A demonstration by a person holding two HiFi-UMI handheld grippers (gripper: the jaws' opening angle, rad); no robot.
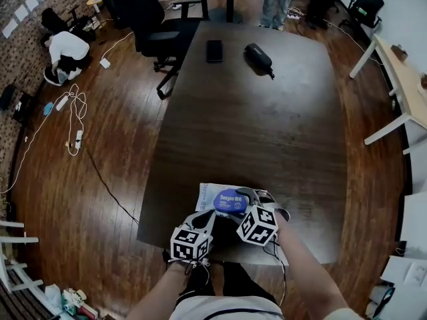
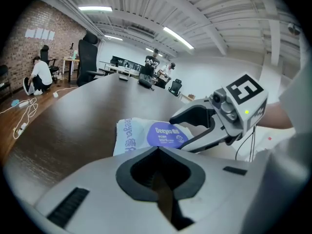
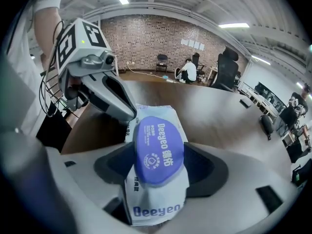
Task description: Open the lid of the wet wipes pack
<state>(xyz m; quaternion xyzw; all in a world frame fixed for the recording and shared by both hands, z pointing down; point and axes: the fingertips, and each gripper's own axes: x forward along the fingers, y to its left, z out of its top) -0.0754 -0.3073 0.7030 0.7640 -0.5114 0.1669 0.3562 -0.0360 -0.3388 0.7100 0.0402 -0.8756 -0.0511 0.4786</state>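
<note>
The wet wipes pack (image 1: 208, 195) lies flat on the dark table (image 1: 253, 125) near its front edge, pale blue with a purple oval lid (image 1: 230, 201) that is closed. My right gripper (image 1: 257, 201) stands open over the pack. In the right gripper view the lid (image 3: 158, 147) sits in the gap between the two wide-apart jaws, and the pads do not press on it. My left gripper (image 1: 208, 216) is just left of the pack, shut with nothing in it. In the left gripper view the pack (image 2: 127, 135) lies right ahead of its closed tips (image 2: 158, 152).
A black phone (image 1: 214, 51) and a black case (image 1: 259, 57) lie at the table's far end. An office chair (image 1: 150, 19) stands at the far left corner. A person (image 1: 67, 52) crouches on the floor at left near cables. A white desk (image 1: 400, 79) is at right.
</note>
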